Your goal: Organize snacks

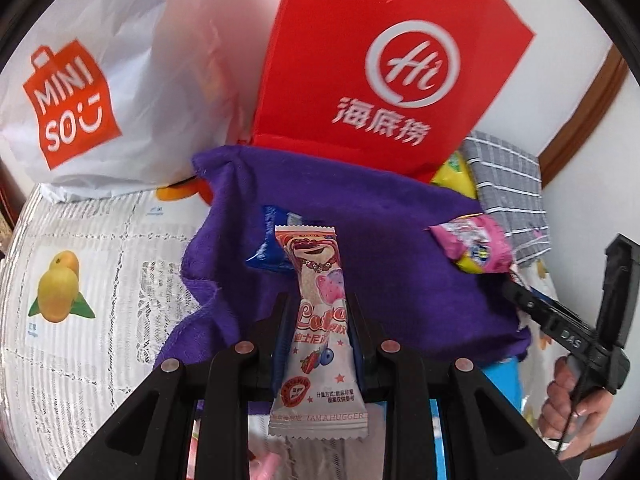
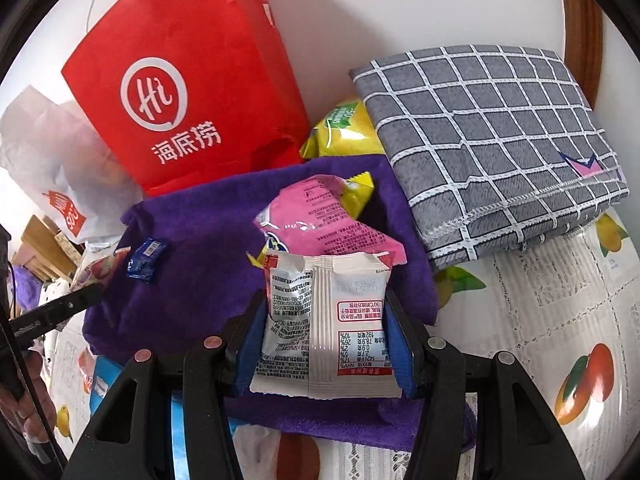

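Over the purple cloth (image 1: 360, 216), the left tool (image 1: 318, 312) is clenched on a slim pink snack (image 1: 316, 320) and the right tool (image 2: 325, 328) on a white packet (image 2: 324, 320), both light, crinkly and slippery, best pinched mid-body.

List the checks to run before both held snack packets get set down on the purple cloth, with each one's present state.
1. Left gripper shut on the long candy packet: ok.
2. Right gripper shut on the white packet: ok.
3. Bare spot free on the purple cloth: ok.
4. Pink packet and blue packet clear of each other: ok.
5. Where each snack belongs: cannot tell.
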`<state>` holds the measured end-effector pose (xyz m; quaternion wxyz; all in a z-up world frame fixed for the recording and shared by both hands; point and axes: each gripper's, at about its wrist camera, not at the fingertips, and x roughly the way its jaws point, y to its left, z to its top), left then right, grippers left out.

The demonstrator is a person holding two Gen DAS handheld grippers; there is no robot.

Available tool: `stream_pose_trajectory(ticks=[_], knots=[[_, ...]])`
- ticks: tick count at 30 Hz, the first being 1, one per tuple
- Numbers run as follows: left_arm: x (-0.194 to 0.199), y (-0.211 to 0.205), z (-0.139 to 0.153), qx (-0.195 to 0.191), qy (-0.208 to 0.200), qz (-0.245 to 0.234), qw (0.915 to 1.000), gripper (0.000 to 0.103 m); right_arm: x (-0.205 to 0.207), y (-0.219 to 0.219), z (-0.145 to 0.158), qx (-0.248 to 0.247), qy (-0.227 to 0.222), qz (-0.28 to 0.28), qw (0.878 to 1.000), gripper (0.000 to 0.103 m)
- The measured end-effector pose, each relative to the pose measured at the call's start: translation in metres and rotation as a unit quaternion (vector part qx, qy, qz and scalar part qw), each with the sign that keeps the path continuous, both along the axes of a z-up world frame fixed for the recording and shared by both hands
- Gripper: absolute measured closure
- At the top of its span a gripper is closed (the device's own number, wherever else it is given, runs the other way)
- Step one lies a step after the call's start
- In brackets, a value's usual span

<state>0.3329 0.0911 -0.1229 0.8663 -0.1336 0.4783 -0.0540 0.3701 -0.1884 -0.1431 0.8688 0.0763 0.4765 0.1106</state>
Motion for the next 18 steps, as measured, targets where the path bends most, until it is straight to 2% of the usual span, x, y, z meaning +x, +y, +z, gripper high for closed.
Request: stream_pose_trajectory(ticks=[10,15,18], knots=[[0.014,0.008,-0.026,0.002,0.015,0.013,0.9998,0.078,0.006,0.001,-0.008,0.0,-0.002,-0.009,1.0,0.046],[0.016,0.004,-0.031,0.002,0.02,0.008,0.9998,0.078,0.006,0.006,-0.009,-0.018,-0.006,0.003,1.0,0.046],[0.017,0.005,-0.034,-0.001,0.025,0.007,0.9997,0.078,0.006,0.005,-0.009,-0.004,-0.002,0.01,1.0,0.044]])
